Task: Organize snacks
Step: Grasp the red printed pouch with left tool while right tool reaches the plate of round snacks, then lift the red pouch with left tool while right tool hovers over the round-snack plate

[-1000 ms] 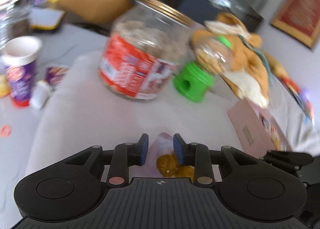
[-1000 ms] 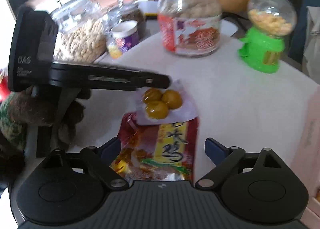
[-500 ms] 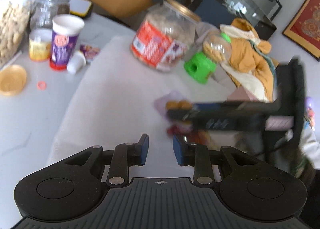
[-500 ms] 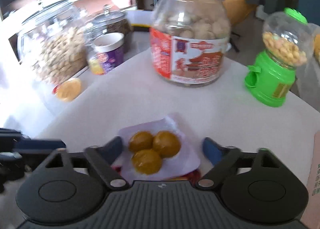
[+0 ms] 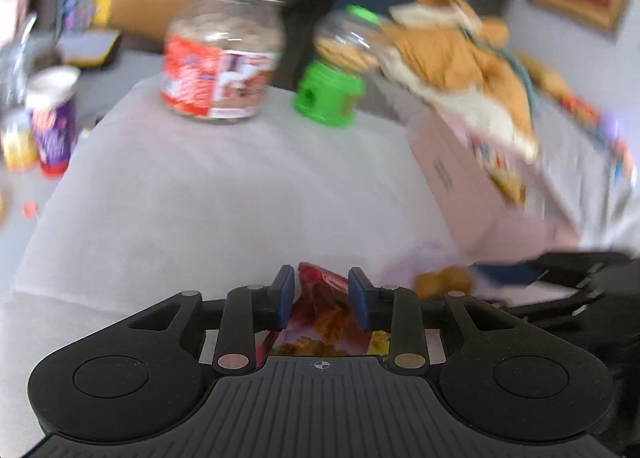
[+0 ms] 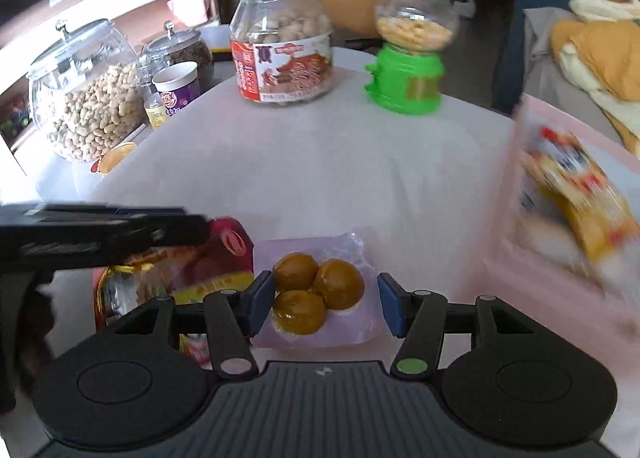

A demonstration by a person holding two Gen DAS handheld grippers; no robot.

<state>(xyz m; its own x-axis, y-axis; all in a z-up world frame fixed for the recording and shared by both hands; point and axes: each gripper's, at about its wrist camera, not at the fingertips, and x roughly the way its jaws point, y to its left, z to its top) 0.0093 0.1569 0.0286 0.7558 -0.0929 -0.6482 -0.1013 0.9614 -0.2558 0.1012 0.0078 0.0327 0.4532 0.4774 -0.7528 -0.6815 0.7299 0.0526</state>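
Note:
A clear packet of three yellow-brown balls [image 6: 316, 294] lies on the white cloth [image 6: 320, 162]. My right gripper [image 6: 326, 306] straddles it; its jaws are closing, and the pads stand at the packet's edges without squeezing it. Left of it lies a red snack packet [image 6: 224, 258]. In the left wrist view that red packet [image 5: 316, 322] sits between the blue pads of my left gripper [image 5: 322, 298], whose jaws are opening and not pressing on it. The left gripper [image 6: 196, 232] shows as a black bar over the red packet in the right wrist view.
A pink box [image 6: 540, 258] holding a yellow snack bag [image 6: 580, 194] stands at the right. Behind are a gold-lidded jar [image 6: 282, 46] and a green candy dispenser [image 6: 408, 58]. A glass peanut jar [image 6: 88, 98] and a purple cup [image 6: 178, 88] stand at the left.
My left gripper let go of the ball packet, drew back, then came over the red packet. My right gripper narrowed and shifted from the red packet to the ball packet.

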